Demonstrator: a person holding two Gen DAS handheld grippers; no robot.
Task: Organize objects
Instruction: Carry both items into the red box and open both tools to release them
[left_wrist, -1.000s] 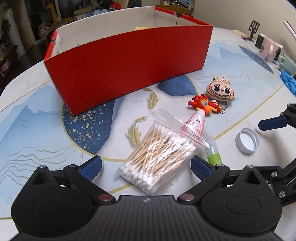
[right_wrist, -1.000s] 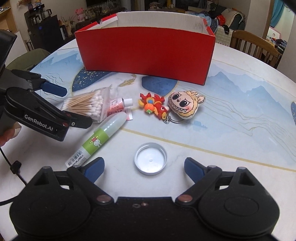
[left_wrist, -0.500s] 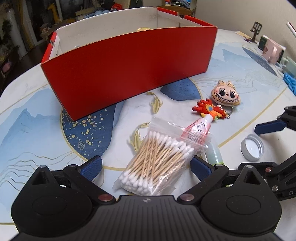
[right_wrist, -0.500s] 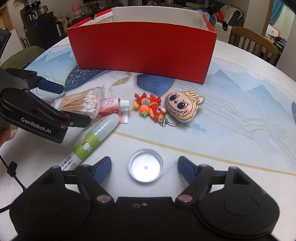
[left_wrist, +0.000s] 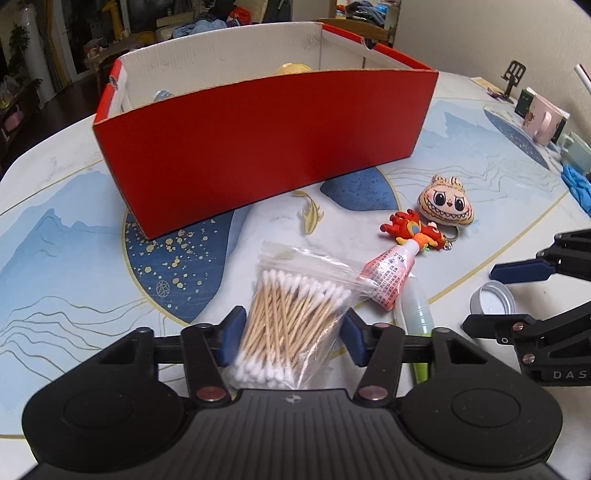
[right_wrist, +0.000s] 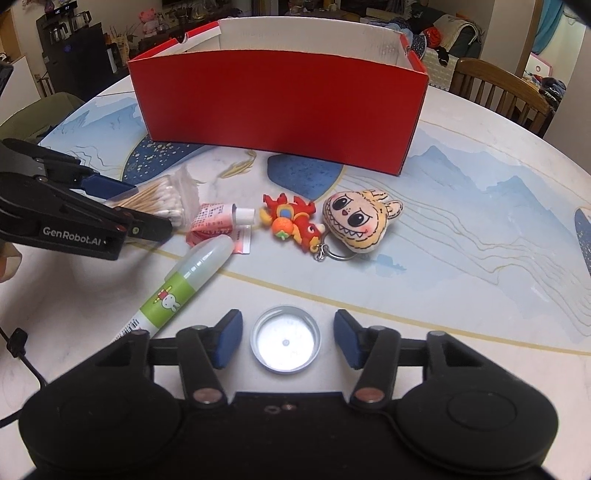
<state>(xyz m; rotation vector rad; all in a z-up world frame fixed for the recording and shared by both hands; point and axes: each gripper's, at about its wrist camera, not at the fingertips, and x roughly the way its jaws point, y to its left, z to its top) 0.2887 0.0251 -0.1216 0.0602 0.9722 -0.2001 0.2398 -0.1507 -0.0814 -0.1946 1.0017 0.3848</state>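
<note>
A clear bag of cotton swabs (left_wrist: 291, 314) lies on the table in front of the red box (left_wrist: 266, 140). My left gripper (left_wrist: 293, 338) is closing on the bag, and both blue pads press its sides. A round silver lid (right_wrist: 285, 345) lies open side up between the fingers of my right gripper (right_wrist: 288, 339). Those jaws are closing, with a small gap still showing on each side of the lid. Beside the bag lie a pink tube (right_wrist: 218, 221) and a green-and-white glue stick (right_wrist: 181, 284).
A red dragon keychain (right_wrist: 291, 225) and a plush face charm (right_wrist: 356, 221) lie between the lid and the box. Yellow and blue things show inside the box (left_wrist: 291, 68). Mugs (left_wrist: 543, 123) stand at the far right; a wooden chair (right_wrist: 498, 92) stands behind the table.
Both grippers' jaws have narrowed. The left pads came in against the swab bag, which now looks bunched. The right pads drew close to the lid on both sides.
</note>
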